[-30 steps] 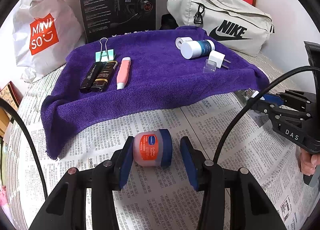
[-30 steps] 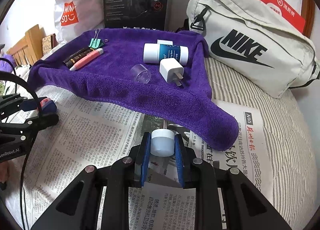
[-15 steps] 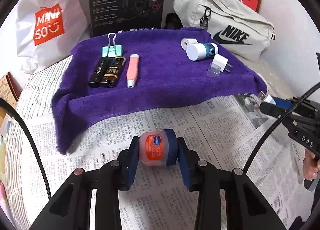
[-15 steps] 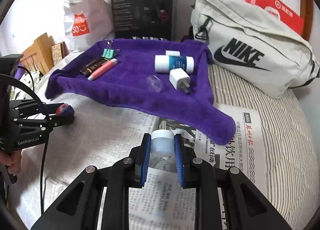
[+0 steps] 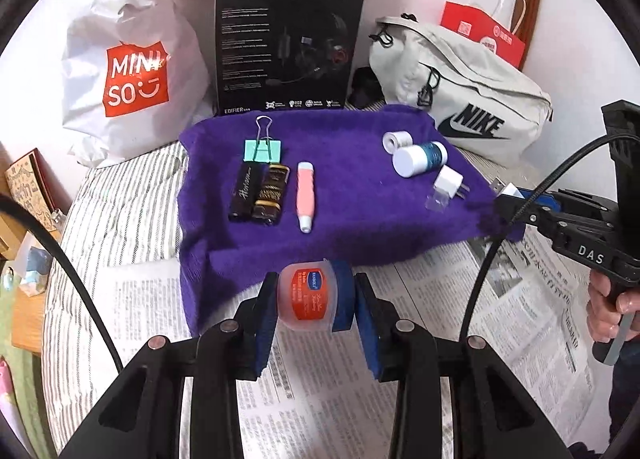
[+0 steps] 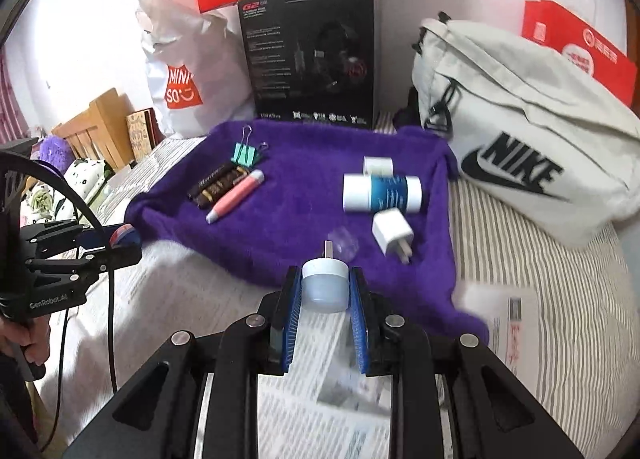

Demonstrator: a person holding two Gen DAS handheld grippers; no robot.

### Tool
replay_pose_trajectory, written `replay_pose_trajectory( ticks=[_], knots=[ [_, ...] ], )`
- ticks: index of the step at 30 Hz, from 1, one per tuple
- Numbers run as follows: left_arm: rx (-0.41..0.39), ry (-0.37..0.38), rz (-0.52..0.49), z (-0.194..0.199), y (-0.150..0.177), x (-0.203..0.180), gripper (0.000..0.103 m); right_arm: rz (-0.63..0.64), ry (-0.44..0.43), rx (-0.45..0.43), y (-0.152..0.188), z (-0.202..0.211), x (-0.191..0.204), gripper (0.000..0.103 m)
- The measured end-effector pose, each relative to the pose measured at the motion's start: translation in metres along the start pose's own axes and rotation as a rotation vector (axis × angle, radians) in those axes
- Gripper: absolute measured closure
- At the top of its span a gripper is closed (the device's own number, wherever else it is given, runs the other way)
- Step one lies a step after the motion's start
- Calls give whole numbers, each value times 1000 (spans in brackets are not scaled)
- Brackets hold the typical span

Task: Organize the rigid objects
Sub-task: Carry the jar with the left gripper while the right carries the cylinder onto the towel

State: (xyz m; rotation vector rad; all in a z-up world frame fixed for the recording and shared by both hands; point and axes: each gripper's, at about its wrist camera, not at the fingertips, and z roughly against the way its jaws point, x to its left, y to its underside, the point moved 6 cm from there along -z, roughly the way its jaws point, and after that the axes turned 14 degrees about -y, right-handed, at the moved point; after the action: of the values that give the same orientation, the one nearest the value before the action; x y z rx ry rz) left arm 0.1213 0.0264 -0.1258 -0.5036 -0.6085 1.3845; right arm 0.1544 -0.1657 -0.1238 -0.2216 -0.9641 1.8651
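My left gripper [image 5: 314, 301] is shut on a small pink jar with a blue lid [image 5: 310, 297], held above the near edge of the purple towel [image 5: 360, 219]. My right gripper [image 6: 325, 291] is shut on a small white USB adapter [image 6: 325, 283], also lifted near the towel [image 6: 304, 195]. On the towel lie a green binder clip [image 5: 263, 149], two dark lighters [image 5: 260, 197], a pink tube [image 5: 305, 195], a white-capped blue bottle [image 5: 418, 157], a white plug [image 5: 450, 181] and a clear cap [image 5: 436, 201].
Newspaper [image 5: 312, 399] covers the striped bed. A white Miniso bag [image 5: 132, 75], a black headset box [image 5: 286, 43] and a Nike bag [image 5: 460, 87] stand behind the towel. Red boxes sit at the back.
My left gripper closed on the jar and lifted it toward the towel. My right gripper rose and moved toward the towel with the adapter held throughout.
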Motion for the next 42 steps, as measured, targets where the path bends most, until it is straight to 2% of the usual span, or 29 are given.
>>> replay_pose_trajectory(
  ticks=[10, 15, 19, 21, 24, 32, 42],
  knots=[
    [5, -4, 21, -18, -36, 8, 68, 15, -2, 4, -30, -16, -7, 80],
    [9, -5, 23, -27, -46, 10, 68, 6, -13, 27, -41, -34, -11, 80],
    [20, -7, 37, -34, -49, 14, 68, -12, -55, 68, -49, -56, -12, 80],
    [27, -10, 52, -39, -49, 18, 68, 0, -39, 75, -52, -66, -12, 80],
    [39, -11, 63, -45, -50, 22, 68, -15, -66, 102, -52, -83, -11, 80],
    [53, -11, 66, -56, -52, 28, 68, 3, 0, 208, -41, -113, -22, 80],
    [68, 2, 54, -65, -51, 25, 68, -21, 25, 227, -36, -117, -37, 80]
  ],
)
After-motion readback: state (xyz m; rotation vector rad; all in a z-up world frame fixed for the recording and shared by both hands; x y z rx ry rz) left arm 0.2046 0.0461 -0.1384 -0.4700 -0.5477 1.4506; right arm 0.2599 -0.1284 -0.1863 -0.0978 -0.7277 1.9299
